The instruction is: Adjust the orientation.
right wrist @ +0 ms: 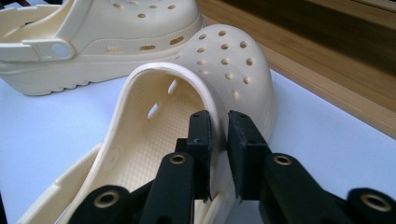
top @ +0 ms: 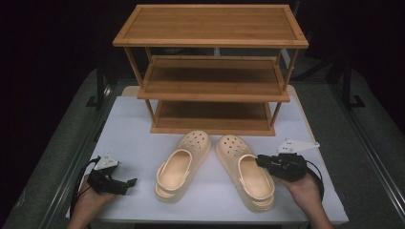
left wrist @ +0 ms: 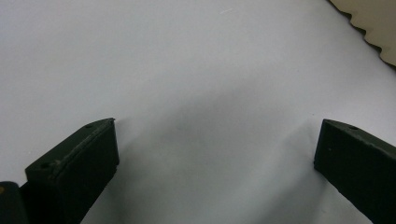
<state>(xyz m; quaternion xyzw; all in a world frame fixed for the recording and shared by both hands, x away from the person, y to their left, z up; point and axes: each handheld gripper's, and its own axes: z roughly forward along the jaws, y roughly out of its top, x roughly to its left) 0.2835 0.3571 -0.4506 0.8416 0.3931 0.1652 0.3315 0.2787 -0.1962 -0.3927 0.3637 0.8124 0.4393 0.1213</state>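
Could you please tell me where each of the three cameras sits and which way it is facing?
High view: above the person's side, looking forward and down on the white table, wooden shelf rack and two cream clogs; both forearms enter at the bottom.
Left gripper view: rides the left hand-held gripper, looking down at bare table, jaws wide apart.
Right gripper view: rides the right hand-held gripper, jaws astride the right clog wall, facing the rack.
Shared: high and right gripper views both show the left clog.

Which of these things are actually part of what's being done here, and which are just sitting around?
In the job:
- right clog, its side wall pinched between the jaws of the right gripper
- left clog, its pair, lying beside it
- wooden shoe rack, probably where the clogs go

Just lying about:
- left gripper, open, nothing between its jaws
- white table
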